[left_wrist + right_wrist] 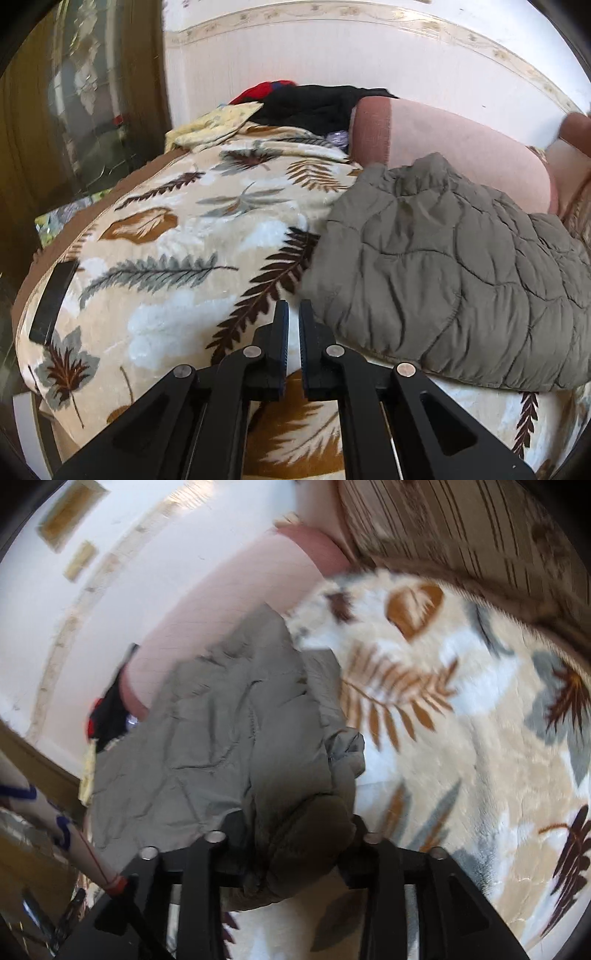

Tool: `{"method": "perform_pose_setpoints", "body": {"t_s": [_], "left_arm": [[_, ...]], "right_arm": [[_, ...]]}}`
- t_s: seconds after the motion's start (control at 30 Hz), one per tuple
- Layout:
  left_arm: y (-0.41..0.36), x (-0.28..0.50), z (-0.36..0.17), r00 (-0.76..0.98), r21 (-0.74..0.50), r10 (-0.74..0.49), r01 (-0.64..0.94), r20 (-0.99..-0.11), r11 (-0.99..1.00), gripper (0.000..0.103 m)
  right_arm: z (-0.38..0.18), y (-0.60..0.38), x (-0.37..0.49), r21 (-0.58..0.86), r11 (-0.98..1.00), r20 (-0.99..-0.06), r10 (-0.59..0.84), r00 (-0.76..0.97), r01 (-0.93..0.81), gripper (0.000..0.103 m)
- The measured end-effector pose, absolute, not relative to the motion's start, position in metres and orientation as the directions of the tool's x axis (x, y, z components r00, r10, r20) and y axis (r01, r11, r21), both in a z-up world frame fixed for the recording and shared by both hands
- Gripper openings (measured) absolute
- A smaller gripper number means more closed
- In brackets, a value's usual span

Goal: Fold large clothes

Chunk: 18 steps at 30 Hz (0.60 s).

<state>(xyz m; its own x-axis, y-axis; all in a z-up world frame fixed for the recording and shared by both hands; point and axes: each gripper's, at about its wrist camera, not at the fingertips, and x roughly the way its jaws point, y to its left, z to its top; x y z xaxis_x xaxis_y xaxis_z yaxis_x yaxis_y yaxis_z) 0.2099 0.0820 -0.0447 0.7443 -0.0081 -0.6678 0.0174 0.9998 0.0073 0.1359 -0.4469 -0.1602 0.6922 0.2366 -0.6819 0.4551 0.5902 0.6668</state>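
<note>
Left wrist view: the left gripper (pixel 294 314) is pressed together with nothing in it, just left of the grey quilted jacket (pixel 443 280) lying on the leaf-print blanket (pixel 166 236). Right wrist view: the right gripper (pixel 295 834) pinches a bunched fold of the jacket (pixel 236 716) above the blanket (pixel 461 738).

You face white wall (pixel 369 66) with patterned border strip (pixel 332 11); bed under leaf-print blanket (pixel 177 236); brown glazed door (pixel 81 92) at your left; daylight.
</note>
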Motion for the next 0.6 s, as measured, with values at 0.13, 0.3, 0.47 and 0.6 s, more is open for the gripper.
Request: {"method": "perform_pose_setpoints", "body": {"t_s": [0.13, 0.3, 0.47, 0.6], "left_arm": [[0.061, 0.209, -0.042, 0.758, 0.021, -0.04, 0.07, -0.651, 0.997, 0.044], [0.019, 0.203, -0.036, 0.806, 0.106, -0.065, 0.156, -0.588, 0.982, 0.049], [-0.018, 0.215, -0.035, 0.819, 0.139, -0.089, 0.201, -0.567, 0.97, 0.054], [-0.041, 0.232, -0.053, 0.791, 0.157, -0.082, 0.22, -0.606, 0.963, 0.054]], "right_arm": [[-0.171, -0.456, 0.123, 0.671, 0.502, -0.713, 0.235, 0.661, 0.545, 0.061], [-0.134, -0.449, 0.091, 0.57, 0.566, -0.72, -0.003, 0.693, 0.595, 0.064], [-0.077, -0.404, 0.109, 0.427, 0.794, -0.577, -0.13, 0.806, 0.433, 0.064], [-0.087, -0.36, 0.164, 0.373, 0.88, -0.626, 0.005, 0.78, 0.294, 0.049]]}}
